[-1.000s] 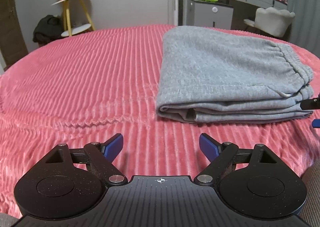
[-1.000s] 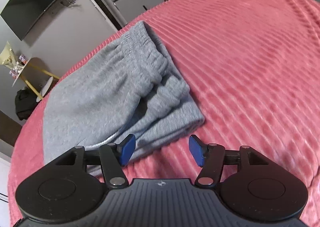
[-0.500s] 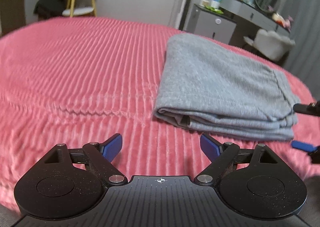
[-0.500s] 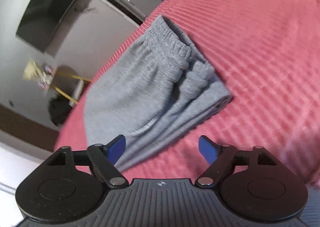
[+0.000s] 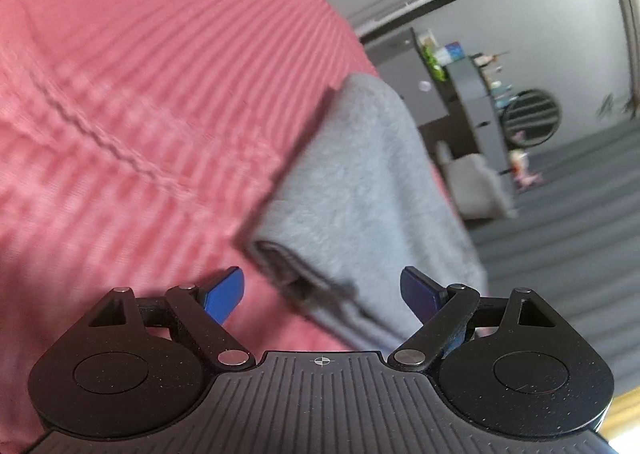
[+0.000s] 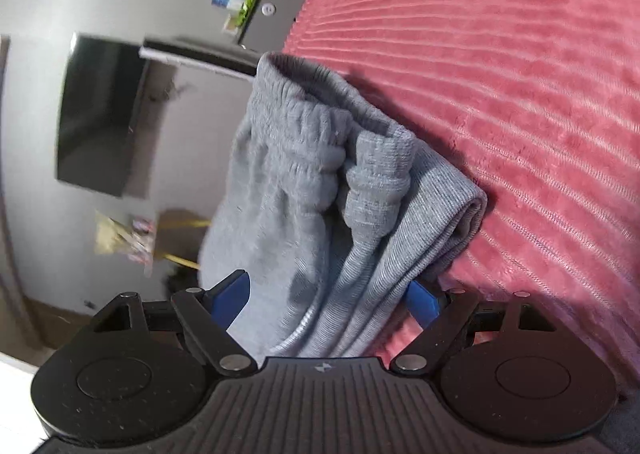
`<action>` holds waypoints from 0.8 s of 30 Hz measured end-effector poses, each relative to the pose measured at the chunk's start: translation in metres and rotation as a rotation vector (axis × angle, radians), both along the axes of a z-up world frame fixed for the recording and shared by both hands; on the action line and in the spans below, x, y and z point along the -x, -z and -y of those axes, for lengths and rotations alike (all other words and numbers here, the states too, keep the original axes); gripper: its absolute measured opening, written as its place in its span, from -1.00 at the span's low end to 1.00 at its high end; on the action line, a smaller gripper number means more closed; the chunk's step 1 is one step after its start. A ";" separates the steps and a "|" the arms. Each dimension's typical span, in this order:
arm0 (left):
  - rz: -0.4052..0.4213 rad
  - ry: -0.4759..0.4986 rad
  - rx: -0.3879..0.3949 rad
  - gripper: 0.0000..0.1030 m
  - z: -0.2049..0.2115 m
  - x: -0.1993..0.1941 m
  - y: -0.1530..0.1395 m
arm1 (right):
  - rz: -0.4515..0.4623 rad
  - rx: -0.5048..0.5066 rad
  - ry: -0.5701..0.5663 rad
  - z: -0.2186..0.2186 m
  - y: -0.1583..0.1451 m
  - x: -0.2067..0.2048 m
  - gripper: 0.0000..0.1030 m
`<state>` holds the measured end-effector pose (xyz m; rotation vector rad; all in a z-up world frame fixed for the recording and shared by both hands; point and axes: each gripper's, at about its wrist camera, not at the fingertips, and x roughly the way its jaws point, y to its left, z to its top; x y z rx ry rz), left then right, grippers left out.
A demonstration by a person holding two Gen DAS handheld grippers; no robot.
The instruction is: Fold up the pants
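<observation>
Pants: one grey pair (image 6: 320, 190), already folded into a thick stack on the pink ribbed bed cover (image 6: 520, 74).
Left gripper (image 5: 322, 296): jaws spread wide, nothing pinched; the near folded corner of the stack lies between them, just ahead, no pad pressing on it.
Right gripper (image 6: 332, 300): jaws have just been opening and now stand spread; the waistband end of the stack reaches down between them, cloth brushing the right-hand pad, not clamped as far as I can tell.
Risk, layers: several loose layers show at each end; closing on only the upper ones would, I judge, peel the stack apart.
Risk, drawstring: a pale cord (image 6: 298, 328) lies between the right jaws; it could snag or be all that gets caught.
Risk, uneven lift: if the two ends rise unequally, the fold would likely slump.
Risk, cover: a low bite might take the bed cover too.
Count: one pair of pants, two grippers, one bed cover.
</observation>
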<state>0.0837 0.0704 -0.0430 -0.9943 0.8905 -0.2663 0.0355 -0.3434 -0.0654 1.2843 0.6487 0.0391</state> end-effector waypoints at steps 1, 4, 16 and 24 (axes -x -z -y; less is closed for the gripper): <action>-0.007 0.008 0.038 0.73 0.001 -0.005 0.004 | 0.014 -0.042 0.013 0.004 0.004 0.001 0.63; -0.015 0.075 0.152 0.73 0.009 -0.016 0.013 | 0.032 -0.145 0.042 0.012 0.015 0.001 0.63; -0.002 -0.074 0.103 0.53 0.006 -0.033 0.020 | 0.038 -0.069 0.111 0.022 0.014 -0.007 0.65; -0.023 -0.071 0.038 0.26 0.002 -0.033 0.014 | 0.002 -0.119 0.215 0.032 0.024 -0.003 0.63</action>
